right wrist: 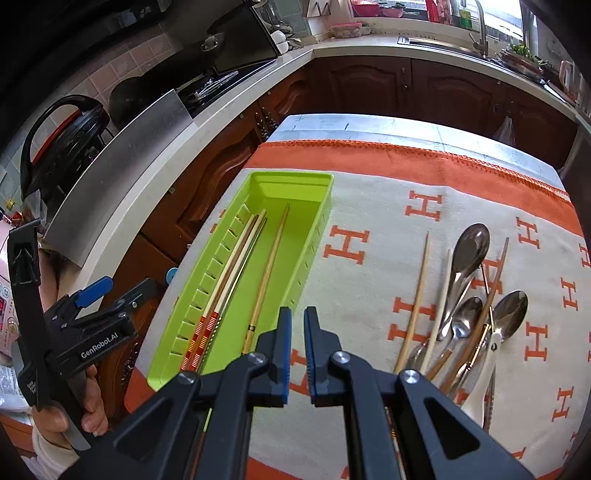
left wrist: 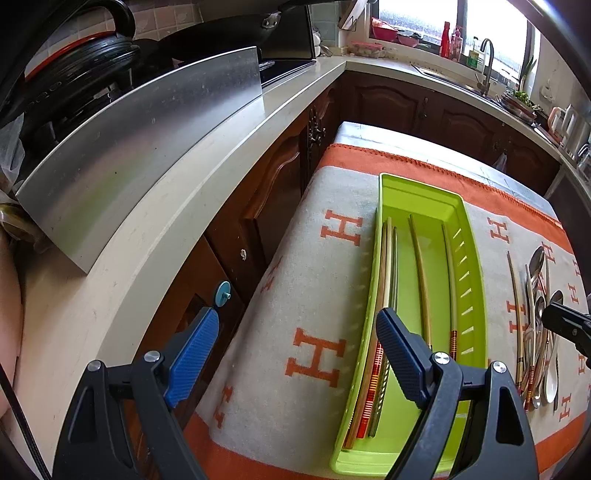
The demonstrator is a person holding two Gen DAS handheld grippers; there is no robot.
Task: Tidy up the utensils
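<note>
A lime-green utensil tray (left wrist: 469, 258) (right wrist: 321, 221) lies on the orange-and-grey cloth and holds several chopsticks (left wrist: 419, 254) (right wrist: 267, 266). A loose pile of metal spoons (right wrist: 467, 254) (left wrist: 537, 269), chopsticks (right wrist: 419, 291) and a white spoon (right wrist: 480, 373) lies on the cloth right of the tray. My left gripper (left wrist: 295, 350) is wide open and empty, held over the tray's near left edge. My right gripper (right wrist: 298, 350) hovers just right of the tray's near end, jaws a narrow gap apart, nothing between them.
The cloth-covered table (right wrist: 406, 155) stands beside a pale L-shaped counter (left wrist: 184, 192) with dark wood cabinets (right wrist: 369, 85). A steel splash panel (left wrist: 147, 140), a black cooker and a stove stand on the counter. A sink and tap (right wrist: 476, 29) are at the far right.
</note>
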